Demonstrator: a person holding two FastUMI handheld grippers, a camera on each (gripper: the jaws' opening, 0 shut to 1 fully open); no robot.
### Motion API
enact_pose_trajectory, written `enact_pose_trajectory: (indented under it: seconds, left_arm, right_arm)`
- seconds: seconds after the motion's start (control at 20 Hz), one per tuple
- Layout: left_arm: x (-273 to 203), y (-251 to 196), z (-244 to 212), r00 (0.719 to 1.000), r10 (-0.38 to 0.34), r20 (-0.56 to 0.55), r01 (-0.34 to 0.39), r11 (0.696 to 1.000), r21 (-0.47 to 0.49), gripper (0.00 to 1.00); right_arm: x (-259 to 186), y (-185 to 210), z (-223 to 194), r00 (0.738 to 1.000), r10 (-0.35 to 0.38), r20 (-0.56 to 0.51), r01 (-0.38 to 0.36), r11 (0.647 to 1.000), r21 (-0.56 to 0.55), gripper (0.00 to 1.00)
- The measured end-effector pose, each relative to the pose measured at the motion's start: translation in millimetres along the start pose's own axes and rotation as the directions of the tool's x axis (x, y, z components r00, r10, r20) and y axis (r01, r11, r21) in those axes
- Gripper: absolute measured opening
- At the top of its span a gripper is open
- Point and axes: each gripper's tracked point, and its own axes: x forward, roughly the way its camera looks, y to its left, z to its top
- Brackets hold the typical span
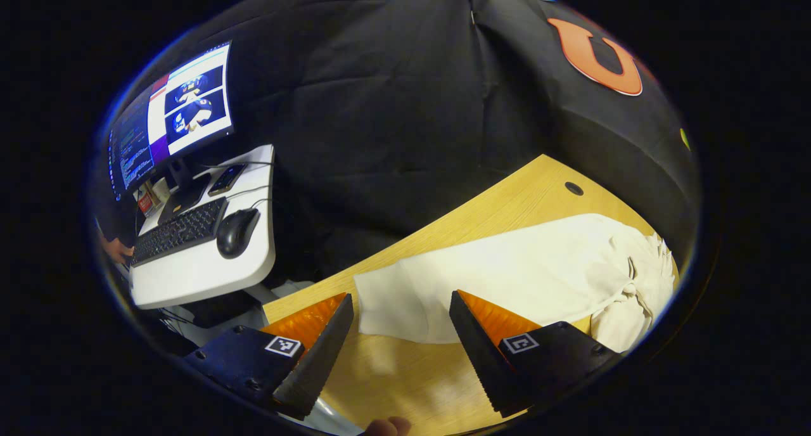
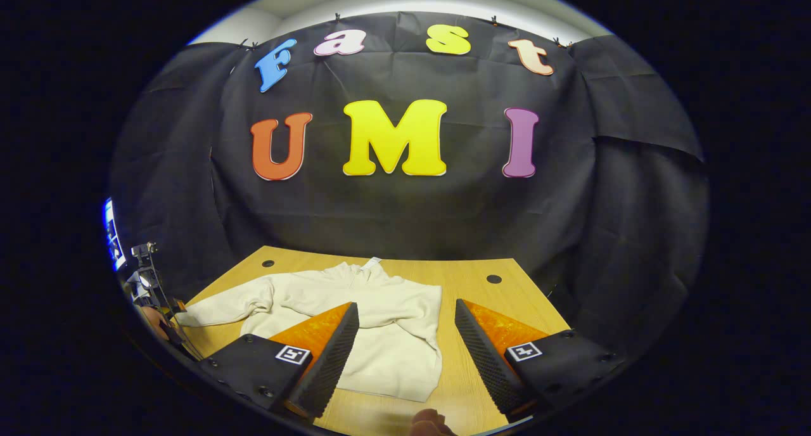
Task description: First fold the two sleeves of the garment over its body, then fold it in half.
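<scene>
One cream, soft-knit, long-sleeved garment [image 2: 374, 325] lies flat on the pale wooden tabletop [image 2: 488, 315], collar toward the black cloth wall. Its fabric looks light and limp, so it should drape and slide easily over the wood and will not hold a crease unless pressed; the cuff end of a sleeve is the sensible place to pinch. One sleeve [image 1: 507, 277] stretches away from the garment's body toward the tabletop's edge, and in the left gripper view its end sits just beyond the left claw [image 1: 400, 325], whose two fingers are spread wide and hold nothing. The other sleeve seems already folded in over the body, though the bunched cloth makes that hard to confirm. The right claw [image 2: 405, 331] hovers above the garment's hem side, also spread and empty. Two round holes mark the tabletop beyond the collar. One monitor [image 1: 171, 116], one keyboard [image 1: 180, 230] and one mouse [image 1: 237, 232] sit on a white side desk [image 1: 209, 277] past the tabletop's edge.
</scene>
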Motion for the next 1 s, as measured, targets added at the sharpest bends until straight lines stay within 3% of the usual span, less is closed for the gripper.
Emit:
enact_pose_trajectory:
  seconds: [0.25, 0.4, 1.0]
  left_arm:
    - [12, 6, -15, 0.989, 0.013, -0.149, -0.027, 0.995, -0.094, 0.99]
    - [23, 9, -25, 0.968, 0.003, -0.25, -0.038, 0.99, -0.136, 0.99]
    - [35, 5, -31, 0.857, -0.02, -0.515, -0.017, 0.998, -0.066, 0.95]
  right_arm:
    - [7, 2, -7, 1.0, -0.01, -0.016, 0.01, 1.0, 0.003, 0.96]
    - [7, 5, -8, 1.0, -0.002, -0.025, 0.002, 1.0, 0.009, 0.96]
    - [18, 30, -30, 0.995, 0.035, -0.09, -0.034, 0.999, 0.013, 0.96]
